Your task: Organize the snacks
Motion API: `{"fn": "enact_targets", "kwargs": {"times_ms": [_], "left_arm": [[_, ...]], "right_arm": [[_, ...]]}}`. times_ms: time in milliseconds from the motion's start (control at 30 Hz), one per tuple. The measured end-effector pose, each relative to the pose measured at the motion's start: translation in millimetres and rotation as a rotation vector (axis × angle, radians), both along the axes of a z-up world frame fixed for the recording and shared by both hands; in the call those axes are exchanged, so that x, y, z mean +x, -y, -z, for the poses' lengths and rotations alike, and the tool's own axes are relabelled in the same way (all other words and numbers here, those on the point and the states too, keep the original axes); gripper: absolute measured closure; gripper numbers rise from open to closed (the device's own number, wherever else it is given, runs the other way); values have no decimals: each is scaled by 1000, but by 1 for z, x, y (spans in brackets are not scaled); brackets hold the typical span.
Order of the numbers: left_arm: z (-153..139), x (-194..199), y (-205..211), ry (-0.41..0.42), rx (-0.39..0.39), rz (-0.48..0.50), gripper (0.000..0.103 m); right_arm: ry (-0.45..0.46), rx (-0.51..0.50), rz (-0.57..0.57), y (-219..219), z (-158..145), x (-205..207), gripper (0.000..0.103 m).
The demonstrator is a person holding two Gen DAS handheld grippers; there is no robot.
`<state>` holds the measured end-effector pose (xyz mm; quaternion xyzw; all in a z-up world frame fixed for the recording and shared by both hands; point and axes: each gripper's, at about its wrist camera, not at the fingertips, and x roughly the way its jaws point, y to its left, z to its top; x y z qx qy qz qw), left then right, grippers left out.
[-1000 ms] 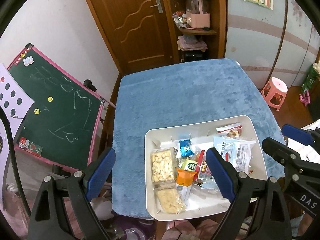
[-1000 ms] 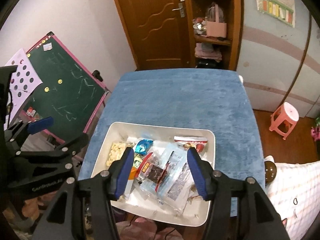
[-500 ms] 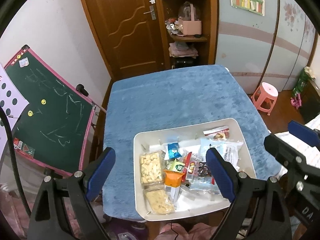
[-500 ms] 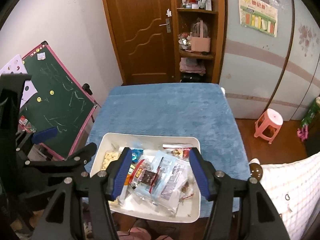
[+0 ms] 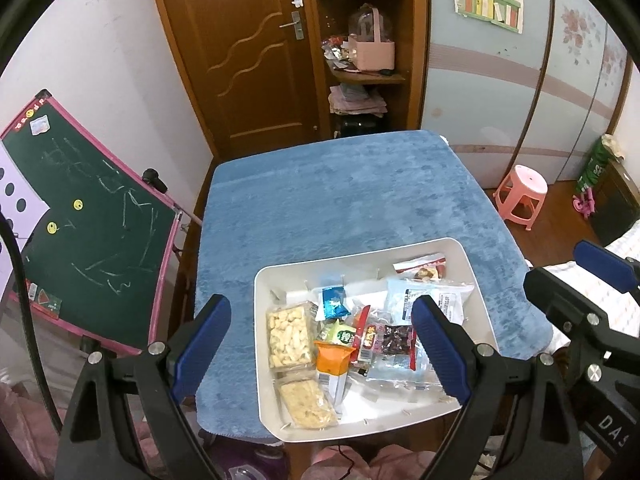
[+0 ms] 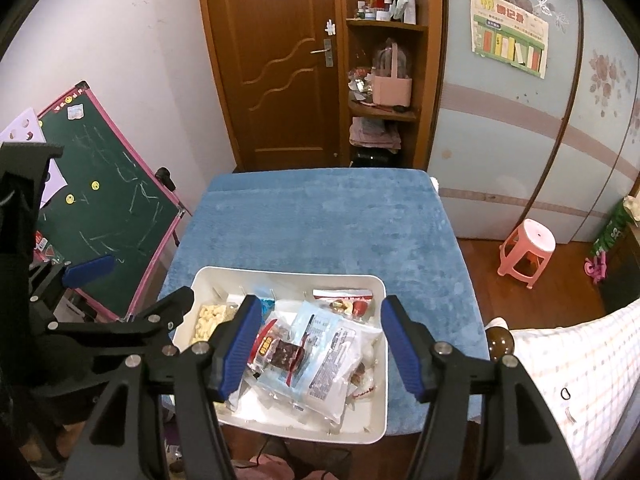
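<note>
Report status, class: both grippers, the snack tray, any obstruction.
Left gripper open, empty. Right gripper open, empty. Snack packets piled in white tray on blue cloth. No obstruction seen.

Both views high — shared tray (image 5: 476, 276)

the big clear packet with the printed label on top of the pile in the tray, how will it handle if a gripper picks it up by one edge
The clear packet looks like thin film, so it would probably sag and fold. Its glossy surface may slip between the pads. It lies over other snacks in the white tray, so lifting it could drag the small dark packet along.
</note>
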<state>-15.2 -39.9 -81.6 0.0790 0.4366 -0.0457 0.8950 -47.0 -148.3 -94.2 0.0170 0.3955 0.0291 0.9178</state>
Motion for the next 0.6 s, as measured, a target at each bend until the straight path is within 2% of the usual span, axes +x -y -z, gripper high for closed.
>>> {"fn": "enact_targets", "kwargs": {"times_ms": [600], "left_arm": [[3, -2, -21, -14, -17, -88, 12]], "right_arm": [[-14, -20, -65, -9, 1, 12, 40]]}}
